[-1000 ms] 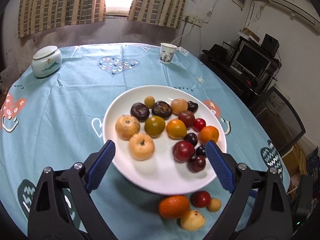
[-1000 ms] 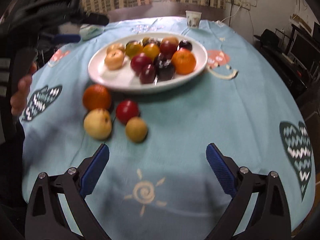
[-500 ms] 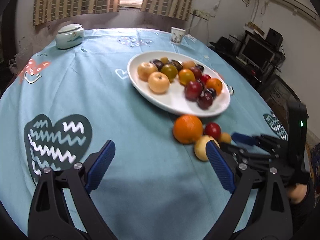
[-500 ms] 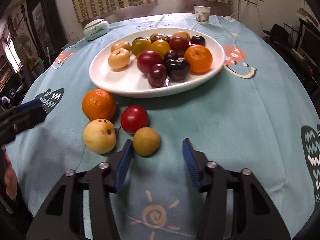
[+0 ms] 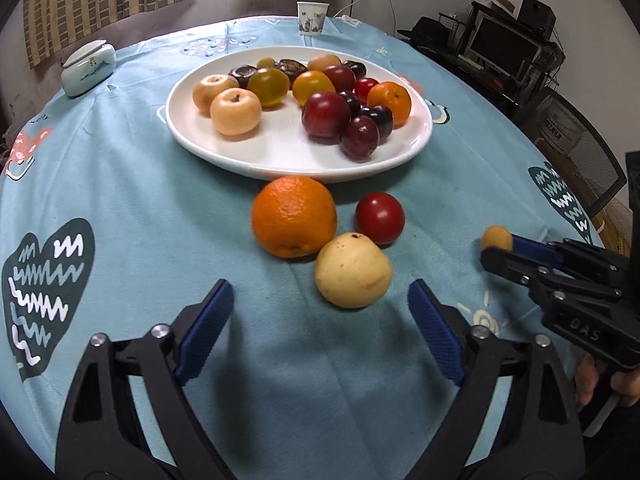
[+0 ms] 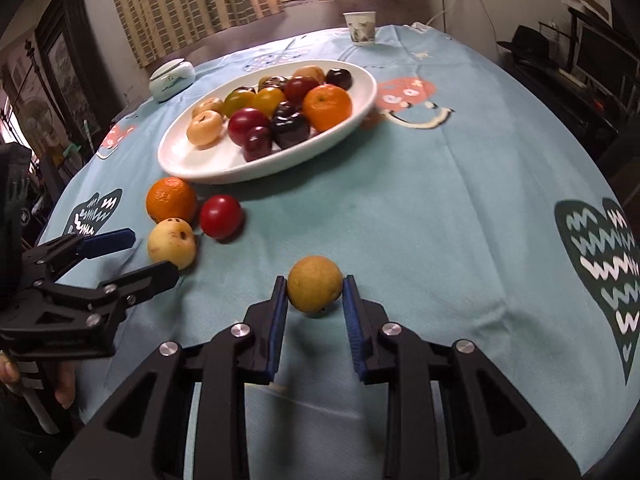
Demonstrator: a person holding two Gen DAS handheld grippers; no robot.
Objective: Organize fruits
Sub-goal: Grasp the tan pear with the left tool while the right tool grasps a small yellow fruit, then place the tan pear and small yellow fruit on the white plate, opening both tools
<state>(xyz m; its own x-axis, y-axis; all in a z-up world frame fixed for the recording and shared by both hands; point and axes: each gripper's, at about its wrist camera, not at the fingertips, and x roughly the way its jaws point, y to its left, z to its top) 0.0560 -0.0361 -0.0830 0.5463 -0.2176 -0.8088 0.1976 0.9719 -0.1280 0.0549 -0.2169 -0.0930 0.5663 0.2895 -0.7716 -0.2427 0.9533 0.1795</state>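
Observation:
A white plate (image 5: 280,160) (image 6: 180,160) holds several fruits. In front of it on the blue cloth lie an orange (image 5: 294,216) (image 6: 171,199), a red fruit (image 5: 380,218) (image 6: 221,216) and a pale yellow fruit (image 5: 353,270) (image 6: 172,243). My right gripper (image 6: 315,290) (image 5: 494,248) is shut on a small brown-yellow fruit (image 6: 315,289) (image 5: 496,238), held just above the cloth. My left gripper (image 5: 320,308) (image 6: 136,254) is open and empty, just in front of the pale yellow fruit.
A white lidded jar (image 5: 89,68) (image 6: 172,79) stands at the back left. A paper cup (image 5: 313,18) (image 6: 361,28) stands at the far edge. A desk with monitors (image 5: 504,46) is off the table to the right.
My right gripper has closed on the small brown-yellow fruit and drawn it away from the other three. My left gripper has swung in closer to the loose fruits.

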